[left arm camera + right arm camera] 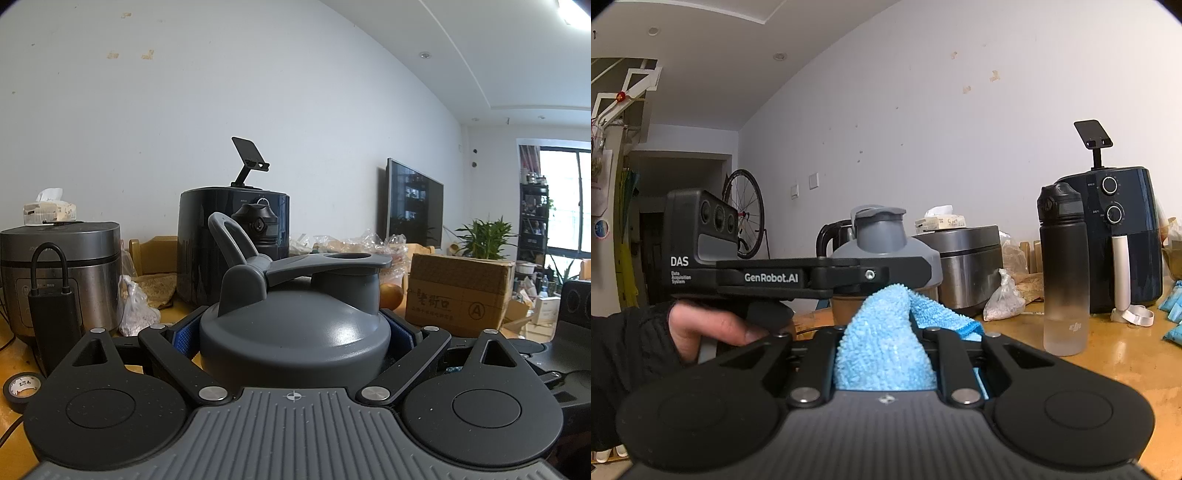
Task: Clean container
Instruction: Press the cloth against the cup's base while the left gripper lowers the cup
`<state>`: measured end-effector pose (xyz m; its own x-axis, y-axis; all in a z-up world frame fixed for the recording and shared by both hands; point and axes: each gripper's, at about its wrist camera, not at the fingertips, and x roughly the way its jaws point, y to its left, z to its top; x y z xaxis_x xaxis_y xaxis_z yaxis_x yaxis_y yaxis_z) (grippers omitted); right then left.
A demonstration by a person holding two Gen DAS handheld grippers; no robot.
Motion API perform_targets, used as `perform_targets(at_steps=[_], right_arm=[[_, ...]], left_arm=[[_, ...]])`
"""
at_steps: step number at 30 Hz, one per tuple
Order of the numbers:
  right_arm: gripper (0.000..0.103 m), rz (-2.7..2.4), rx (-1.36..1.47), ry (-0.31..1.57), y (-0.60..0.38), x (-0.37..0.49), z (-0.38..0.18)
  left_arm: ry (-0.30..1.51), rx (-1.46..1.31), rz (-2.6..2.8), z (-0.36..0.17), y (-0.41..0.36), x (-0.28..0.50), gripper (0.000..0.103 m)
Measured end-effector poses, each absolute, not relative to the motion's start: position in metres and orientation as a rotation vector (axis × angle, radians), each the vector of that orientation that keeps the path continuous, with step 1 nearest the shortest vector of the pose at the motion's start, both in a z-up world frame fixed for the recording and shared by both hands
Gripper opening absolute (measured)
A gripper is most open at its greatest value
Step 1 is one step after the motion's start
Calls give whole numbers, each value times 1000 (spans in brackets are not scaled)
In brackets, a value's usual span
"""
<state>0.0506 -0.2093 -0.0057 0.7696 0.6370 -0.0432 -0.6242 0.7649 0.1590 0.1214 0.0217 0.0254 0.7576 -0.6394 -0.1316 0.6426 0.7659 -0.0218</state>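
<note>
A grey shaker bottle (pixel 291 328) fills the middle of the left wrist view, its flip cap down over the spout and its carry loop standing up. My left gripper (pixel 291 338) is shut on it, the blue pads (pixel 184 338) pressing its lid from both sides. The right wrist view shows that gripper (pixel 820 277) side-on, clamped round the bottle (pixel 886 251), with a person's hand (pixel 713 328) on its grip. My right gripper (pixel 886 332) is shut on a light blue cloth (pixel 886 347), which bulges up and hides the fingertips. The cloth's tip sits just below the bottle's lid.
On the wooden table (pixel 1115 354) stand a black water bottle (pixel 1063 273), a dark air fryer (pixel 1123 240), a steel rice cooker (pixel 967 266) and a kettle (pixel 831 236). A cardboard box (pixel 458 291), a tape roll (pixel 22 387) and a black charger (pixel 55 325) lie around the left gripper.
</note>
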Motion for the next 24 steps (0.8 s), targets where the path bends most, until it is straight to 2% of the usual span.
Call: perform_targets(at_steps=[24], right_arm=[[12, 673, 130, 109, -220, 41, -11]], left_arm=[[134, 21, -698, 26, 22, 122, 95]])
